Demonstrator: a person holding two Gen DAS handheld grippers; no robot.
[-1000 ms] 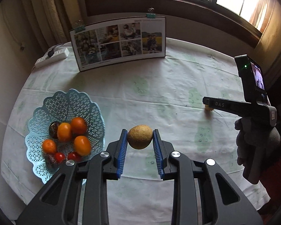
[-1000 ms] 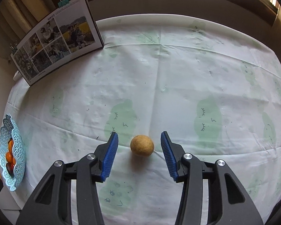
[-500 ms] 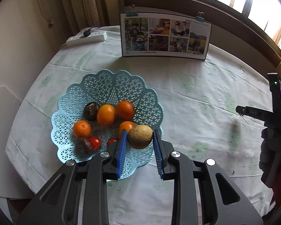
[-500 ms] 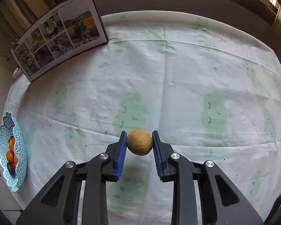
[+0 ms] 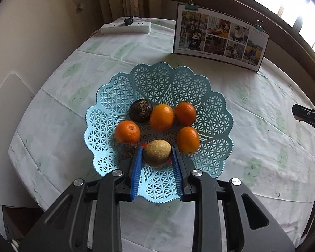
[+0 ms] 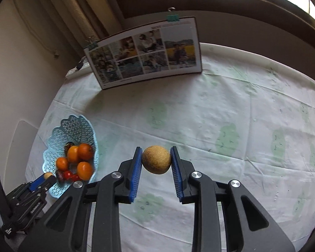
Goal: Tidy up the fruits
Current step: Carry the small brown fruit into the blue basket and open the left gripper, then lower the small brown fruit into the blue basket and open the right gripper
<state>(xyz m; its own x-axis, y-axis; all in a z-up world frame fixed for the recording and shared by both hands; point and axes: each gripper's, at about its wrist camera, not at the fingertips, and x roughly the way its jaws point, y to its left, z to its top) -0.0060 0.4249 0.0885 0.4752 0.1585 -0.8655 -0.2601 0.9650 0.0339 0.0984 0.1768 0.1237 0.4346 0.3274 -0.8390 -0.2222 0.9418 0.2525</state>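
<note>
Moved since half a second ago: your left gripper (image 5: pixel 156 156) has travelled over the blue basket (image 5: pixel 216 117); your right gripper (image 6: pixel 156 159) has lifted off the tablecloth (image 6: pixel 231 113).
Left tongs: clamped on a brown kiwi (image 5: pixel 156 152), held above the basket's near side, beside the oranges (image 5: pixel 161 117).
Right tongs: clamped on a second kiwi (image 6: pixel 156 159), held above the cloth, well apart from the basket.
Background: photo board (image 6: pixel 145 56), power strip (image 5: pixel 126 27).

Light-blue lattice plastic basket (image 5: pixel 212 96) showing a slight sheen; oranges (image 5: pixel 162 117) looking glossy and finely dimpled; brown fruit (image 5: pixel 156 152) appearing matt, rough; creased cloth tablecloth (image 5: pixel 262 142) lying matt; gripper pads (image 6: pixel 137 174) showing ribbed blue rubber.
</note>
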